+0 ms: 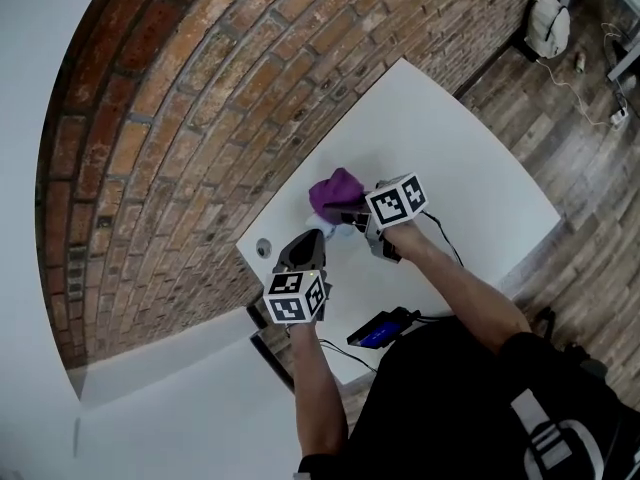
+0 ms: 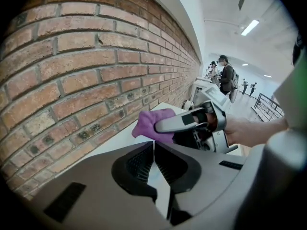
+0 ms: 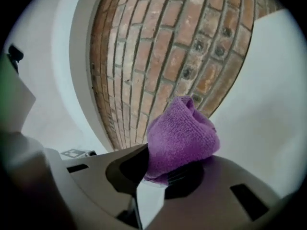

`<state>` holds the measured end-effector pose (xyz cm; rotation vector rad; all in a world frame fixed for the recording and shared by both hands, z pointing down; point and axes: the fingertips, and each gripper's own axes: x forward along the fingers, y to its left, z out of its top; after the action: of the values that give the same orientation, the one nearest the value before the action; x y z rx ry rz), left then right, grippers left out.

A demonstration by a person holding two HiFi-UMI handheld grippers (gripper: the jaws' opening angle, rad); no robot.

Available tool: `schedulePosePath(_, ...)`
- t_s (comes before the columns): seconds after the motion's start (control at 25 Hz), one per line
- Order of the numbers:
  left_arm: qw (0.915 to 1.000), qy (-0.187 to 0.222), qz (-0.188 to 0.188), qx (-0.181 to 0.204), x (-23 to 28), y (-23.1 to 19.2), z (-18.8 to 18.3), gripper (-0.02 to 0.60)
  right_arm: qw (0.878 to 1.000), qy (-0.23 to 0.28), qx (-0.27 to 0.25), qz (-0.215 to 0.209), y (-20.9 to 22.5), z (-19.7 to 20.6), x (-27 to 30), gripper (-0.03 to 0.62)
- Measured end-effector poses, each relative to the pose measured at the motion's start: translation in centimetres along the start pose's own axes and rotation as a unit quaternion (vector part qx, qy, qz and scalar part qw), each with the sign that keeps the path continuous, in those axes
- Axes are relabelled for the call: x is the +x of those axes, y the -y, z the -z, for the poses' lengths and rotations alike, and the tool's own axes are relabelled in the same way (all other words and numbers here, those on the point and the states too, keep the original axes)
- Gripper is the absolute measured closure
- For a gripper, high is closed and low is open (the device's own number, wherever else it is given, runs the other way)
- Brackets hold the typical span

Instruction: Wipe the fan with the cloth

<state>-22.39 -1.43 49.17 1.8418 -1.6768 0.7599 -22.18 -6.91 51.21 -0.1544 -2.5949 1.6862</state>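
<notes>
My right gripper (image 1: pixel 352 214) is shut on a bunched purple cloth (image 1: pixel 336 194), held just above the white table (image 1: pixel 470 168) close to the brick wall. In the right gripper view the cloth (image 3: pixel 180 136) bulges out from between the jaws. From the left gripper view, the right gripper (image 2: pixel 162 125) pinches the cloth (image 2: pixel 149 122) ahead of me. My left gripper (image 1: pixel 311 238) sits just left of the cloth, shut, with nothing seen between its pads (image 2: pixel 144 164). A small pale thing (image 1: pixel 341 230) shows under the cloth; I cannot tell whether it is the fan.
A round cable hole (image 1: pixel 264 248) lies in the table near the left gripper. A black device with a blue screen (image 1: pixel 380 330) and cables sits at the table's near edge. A white bag (image 1: pixel 548 25) rests on the wood floor. People (image 2: pixel 225 76) stand far off.
</notes>
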Motion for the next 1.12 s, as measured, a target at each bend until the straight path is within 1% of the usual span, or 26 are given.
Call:
schedulePosePath(0.08, 1.0, -0.001, -0.001, 0.0, 0.0, 0.0, 0.1, 0.568, 0.999, -0.005, 0.048, -0.013, 1.4, 0.7, 0.7, 0.528)
schedulePosePath(0.16, 1.0, -0.001, -0.001, -0.001, 0.0, -0.1, 0.1, 0.568, 0.996, -0.011, 0.089, -0.011, 3.2, 1.8, 0.8, 0.528)
schedulePosePath(0.28, 1.0, 0.002, -0.001, -0.004, -0.1, -0.2, 0.0, 0.568, 0.992, -0.02, 0.126, -0.012, 5.0, 3.5, 1.1, 0.528)
schedulePosePath(0.32, 1.0, 0.003, 0.0, -0.005, -0.1, -0.3, 0.0, 0.568, 0.992, -0.025, 0.127, -0.008, 5.4, 3.9, 1.1, 0.528)
schedulePosePath(0.36, 1.0, 0.004, 0.001, -0.007, -0.1, -0.3, 0.0, 0.567, 0.993, -0.04, 0.115, 0.01, 6.0, 4.3, 1.0, 0.528)
schedulePosePath(0.4, 1.0, 0.004, 0.002, -0.007, -0.1, -0.3, 0.0, 0.568, 0.993, -0.065, 0.09, 0.043, 7.0, 4.9, 0.8, 0.528)
schedulePosePath(0.48, 1.0, 0.005, 0.002, -0.007, -0.1, -0.2, 0.0, 0.567, 0.986, -0.114, 0.028, 0.118, 8.8, 5.6, -0.1, 0.529)
schedulePosePath(0.52, 1.0, 0.006, 0.002, -0.008, -0.1, -0.1, 0.1, 0.568, 0.985, -0.115, 0.009, 0.132, 8.8, 5.2, -0.4, 0.528)
schedulePosePath(0.56, 0.9999, 0.007, 0.002, -0.008, -0.1, -0.1, 0.1, 0.568, 0.988, -0.098, 0.005, 0.118, 7.8, 4.2, -0.4, 0.53)
schedulePosePath(0.64, 0.9999, 0.01, 0.001, -0.009, -0.1, -0.2, 0.0, 0.568, 0.998, -0.045, 0.033, 0.035, 4.3, 1.7, 0.3, 0.528)
schedulePosePath(0.68, 0.9999, 0.011, 0.001, -0.009, -0.1, -0.2, 0.0, 0.567, 0.998, -0.028, 0.054, -0.001, 3.0, 1.0, 0.9, 0.528)
schedulePosePath(0.72, 0.9999, 0.011, 0.001, -0.01, -0.1, -0.2, 0.0, 0.567, 0.997, -0.024, 0.071, -0.018, 2.6, 0.9, 1.3, 0.528)
schedulePosePath(0.76, 0.9999, 0.011, 0.0, -0.011, -0.1, -0.2, 0.0, 0.568, 0.996, -0.03, 0.079, -0.014, 3.1, 1.4, 1.7, 0.528)
schedulePosePath(0.8, 0.9999, 0.011, 0.0, -0.011, -0.1, -0.1, 0.1, 0.566, 0.996, -0.04, 0.082, 0.002, 4.2, 2.2, 2.0, 0.528)
schedulePosePath(0.88, 0.9999, 0.009, 0.0, -0.01, -0.1, -0.2, 0.1, 0.567, 0.994, -0.058, 0.08, 0.049, 6.9, 3.8, 1.9, 0.528)
schedulePosePath(0.96, 0.9999, 0.009, 0.002, -0.011, -0.2, -0.2, 0.2, 0.566, 0.988, -0.094, 0.05, 0.113, 9.6, 5.5, 1.5, 0.529)
schedulePosePath(1.04, 0.9997, 0.015, 0.002, -0.017, -0.2, -0.2, 0.2, 0.566, 0.975, -0.146, 0.016, 0.168, 11.5, 7.0, 0.7, 0.528)
schedulePosePath(1.08, 0.9996, 0.018, 0.001, -0.021, -0.2, -0.3, 0.2, 0.567, 0.966, -0.171, -0.006, 0.196, 12.1, 7.2, 0.2, 0.528)
schedulePosePath(1.12, 0.9996, 0.019, 0.001, -0.022, -0.2, -0.3, 0.2, 0.567, 0.953, -0.194, -0.041, 0.23, 12.5, 6.9, -0.5, 0.528)
